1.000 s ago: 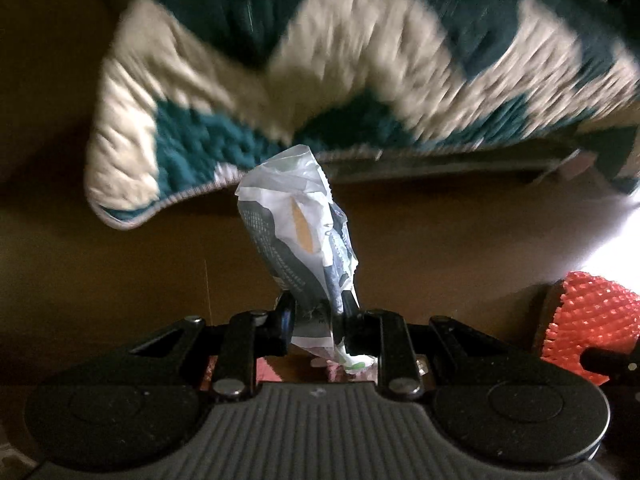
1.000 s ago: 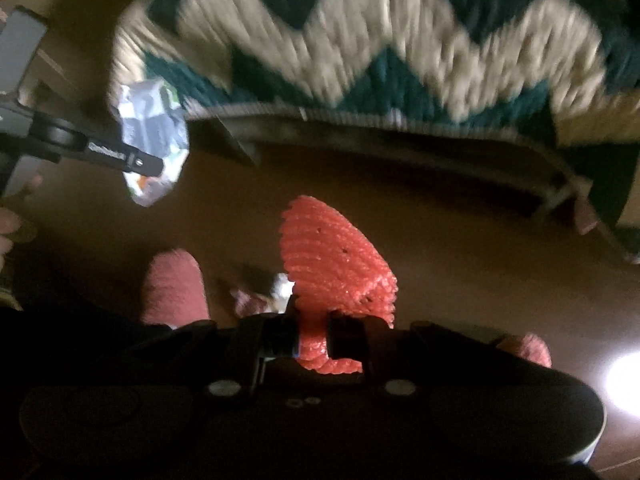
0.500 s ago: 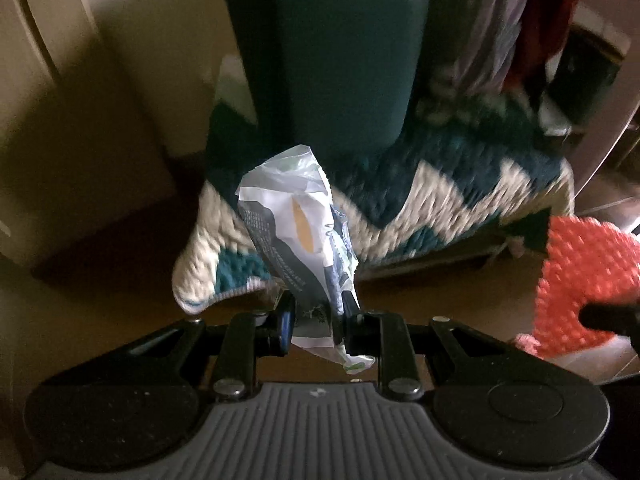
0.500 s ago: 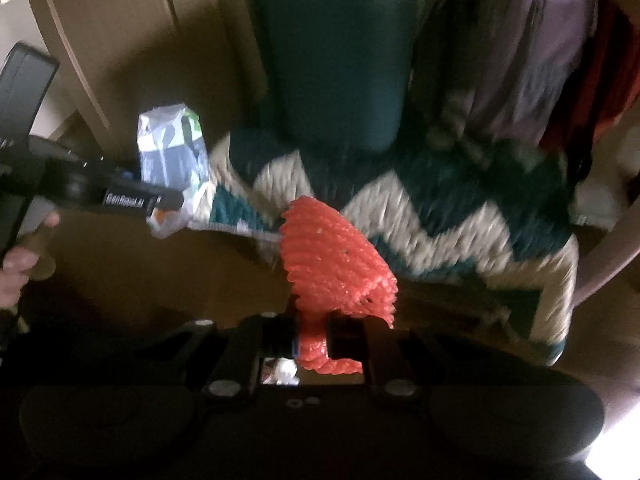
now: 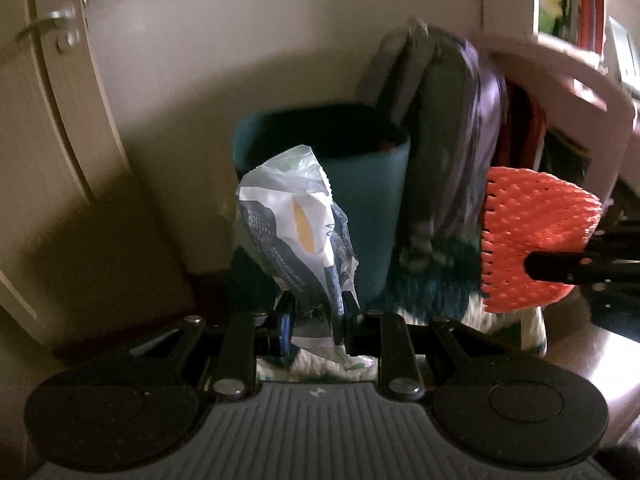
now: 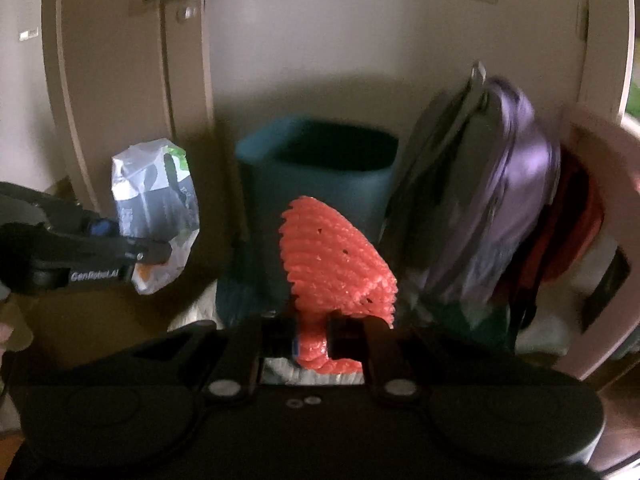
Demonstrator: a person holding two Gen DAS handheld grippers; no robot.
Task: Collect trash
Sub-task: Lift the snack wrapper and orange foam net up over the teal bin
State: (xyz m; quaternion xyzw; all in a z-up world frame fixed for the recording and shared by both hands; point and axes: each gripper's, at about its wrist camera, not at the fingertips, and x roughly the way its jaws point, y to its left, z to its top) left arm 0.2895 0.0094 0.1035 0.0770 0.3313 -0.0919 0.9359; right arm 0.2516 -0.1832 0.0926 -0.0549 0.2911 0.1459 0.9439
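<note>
My left gripper [image 5: 316, 316] is shut on a crumpled white and grey plastic wrapper [image 5: 294, 220], which sticks up in front of a teal bin [image 5: 372, 184]. My right gripper [image 6: 312, 338] is shut on an orange foam net [image 6: 336, 264], held up before the same teal bin [image 6: 316, 160]. In the left wrist view the orange net [image 5: 536, 236] and the right gripper's finger show at the right. Seen from the right wrist, the left gripper [image 6: 160, 252] and the wrapper [image 6: 156, 204] hang at the left. The bin's mouth is dark inside.
A cream door [image 6: 120, 80] with a handle stands left of the bin. Purple and grey clothing [image 6: 500, 200] hangs over a chair at the right, with red fabric [image 6: 576, 220] behind. A teal and white zigzag blanket [image 5: 436, 280] lies below the bin. A fingertip [image 6: 6, 334] shows at far left.
Both grippers rose from near the floor, keeping hold of the wrapper and the net. The view tilted up from the blanket to the teal bin, door and wall.
</note>
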